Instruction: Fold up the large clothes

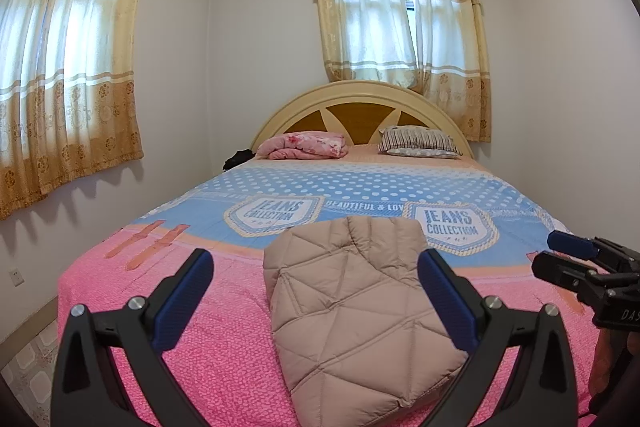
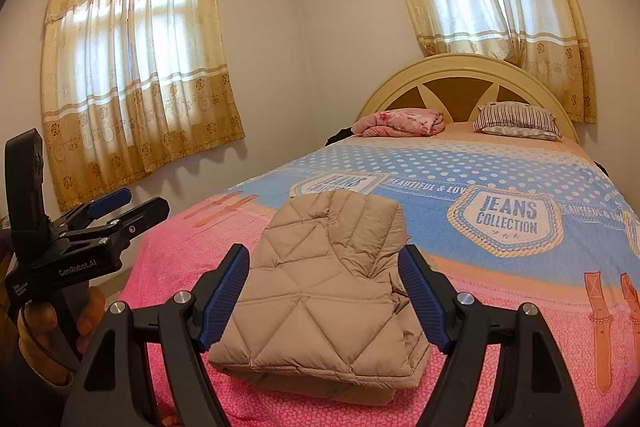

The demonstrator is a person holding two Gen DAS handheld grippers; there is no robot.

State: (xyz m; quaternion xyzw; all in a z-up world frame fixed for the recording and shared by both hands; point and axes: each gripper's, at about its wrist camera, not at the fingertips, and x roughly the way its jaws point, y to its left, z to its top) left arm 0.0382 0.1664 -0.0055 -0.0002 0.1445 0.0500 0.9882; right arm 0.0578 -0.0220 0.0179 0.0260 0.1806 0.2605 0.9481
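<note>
Your folded jacket runs off the left wrist view's bottom edge, and a dark bundle beside the bed is too small to identify.

From my two wrist views the folded jacket lies on the bed near its foot end — my left claw and right claw are spread on either side of it. Behind, by the headboard, a bundled blanket lies left of the pillow.
</note>
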